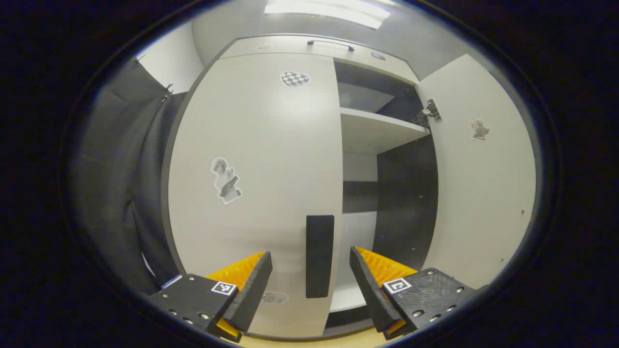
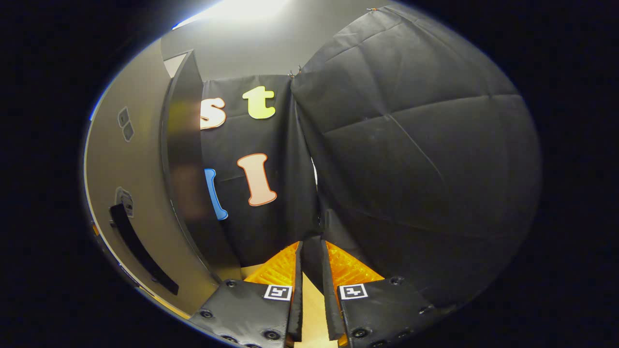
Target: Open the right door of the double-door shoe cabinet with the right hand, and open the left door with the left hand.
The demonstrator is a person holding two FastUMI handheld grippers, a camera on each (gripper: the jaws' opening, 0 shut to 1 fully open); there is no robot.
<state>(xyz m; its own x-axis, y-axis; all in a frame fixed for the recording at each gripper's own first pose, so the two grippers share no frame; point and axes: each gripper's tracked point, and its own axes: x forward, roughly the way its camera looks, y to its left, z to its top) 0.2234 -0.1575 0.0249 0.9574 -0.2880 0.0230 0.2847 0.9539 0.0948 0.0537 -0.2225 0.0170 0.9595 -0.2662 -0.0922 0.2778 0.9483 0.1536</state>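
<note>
Shoe cabinet fills the left gripper view: left door closed, flush with the front, black vertical handle near its inner edge low down. Right door is swung open, hinge visible at its upper inner edge; cabinet interior exposed between the two doors, with a pale shelf up high and dark side panel below it. Stickers on both doors. Left gripper sits right in front of the handle, fingers spread wide either side of it, not touching, holding nothing. Right gripper faces the black booth cloth, fingers nearly together with a narrow gap, nothing between them. Open right door with its handle sits left of that gripper, seen edge-on, apart from the fingers.
</note>
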